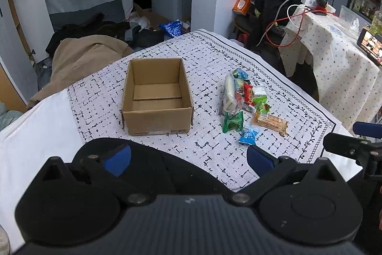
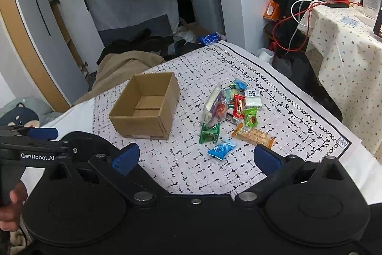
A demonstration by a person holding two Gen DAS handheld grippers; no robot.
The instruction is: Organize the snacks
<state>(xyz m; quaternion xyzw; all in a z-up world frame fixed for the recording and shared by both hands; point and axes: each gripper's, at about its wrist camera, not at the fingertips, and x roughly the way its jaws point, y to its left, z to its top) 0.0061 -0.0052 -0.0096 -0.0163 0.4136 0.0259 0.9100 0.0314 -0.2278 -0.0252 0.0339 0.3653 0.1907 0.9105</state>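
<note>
An open brown cardboard box (image 1: 156,97) (image 2: 145,106) stands empty on the patterned cloth. To its right lies a heap of wrapped snacks (image 1: 246,97) (image 2: 231,106), with a green packet (image 1: 232,122) (image 2: 209,133), a blue packet (image 1: 248,135) (image 2: 222,148) and an orange cracker pack (image 1: 271,122) (image 2: 254,136) nearest me. My left gripper (image 1: 188,158) hangs open over the near edge, holding nothing. My right gripper (image 2: 197,158) is open too, just short of the blue packet.
The table (image 1: 35,135) is covered by a white cloth with black marks. A side table (image 1: 339,59) with cables and a phone stands at the right. Clothes and a tan blanket (image 1: 83,59) lie beyond the far edge.
</note>
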